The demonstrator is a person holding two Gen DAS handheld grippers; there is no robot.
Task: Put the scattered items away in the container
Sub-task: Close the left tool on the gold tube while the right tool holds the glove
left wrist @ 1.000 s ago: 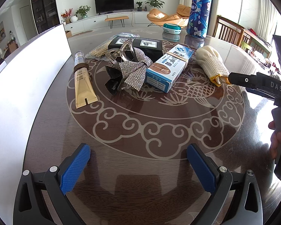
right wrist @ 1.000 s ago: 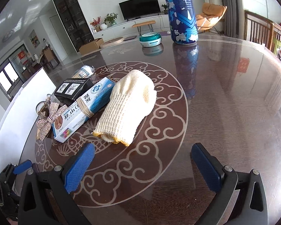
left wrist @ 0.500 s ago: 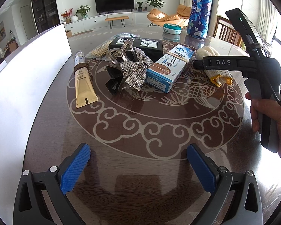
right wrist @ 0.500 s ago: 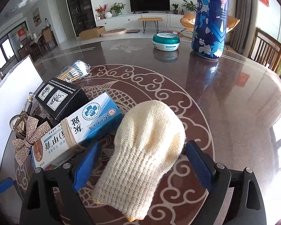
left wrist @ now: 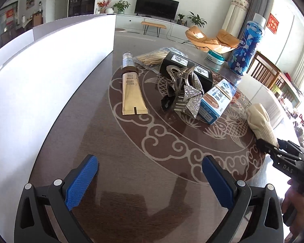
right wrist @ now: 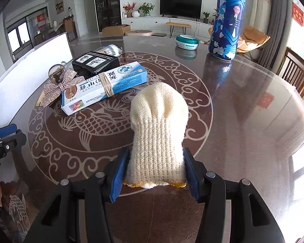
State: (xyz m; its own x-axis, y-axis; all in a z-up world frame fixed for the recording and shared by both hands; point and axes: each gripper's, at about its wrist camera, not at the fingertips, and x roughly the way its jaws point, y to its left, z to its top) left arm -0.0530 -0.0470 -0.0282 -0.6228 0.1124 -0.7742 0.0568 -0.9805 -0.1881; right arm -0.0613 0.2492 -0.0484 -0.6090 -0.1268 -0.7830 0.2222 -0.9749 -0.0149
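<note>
Knitted cream glove (right wrist: pixel 159 129), ribbed along its cuff with a yellow-edged hem, lies on the glossy dark table (right wrist: pixel 243 121), whose top carries a pale inlay of curling clouds and a fish. The right gripper (right wrist: pixel 155 177) points steeply down at it, its blue ridged pads (right wrist: pixel 119 174) on either side of the cuff; the jaws are closing, the pads already touching the knit on both sides. From the left wrist view the same glove (left wrist: pixel 260 124) sits at the table's right edge with the black tool body against its cuff and a hand (left wrist: pixel 293 202) around the handle below.

The left gripper (left wrist: pixel 150 182) hangs over bare table with its jaws wide and nothing between them.

Just left of the glove lies a blue-and-white carton (right wrist: pixel 105 87) bound with a rubber band. A rhinestone bow (right wrist: pixel 60 87) on a clear hair clip touches the carton's near end, and a black box (right wrist: pixel 96 61) sits behind them. A beige tube (left wrist: pixel 131 89) with a clear cap lies apart towards the white container (left wrist: pixel 50 70), whose flat, matte wall runs along the table's left side, well apart from the glove. A bag of thin sticks (left wrist: pixel 152 57) rests behind the black box. A tall blue patterned canister (right wrist: pixel 227 20) and a small teal tin (right wrist: pixel 187 41) stand farther back.
</note>
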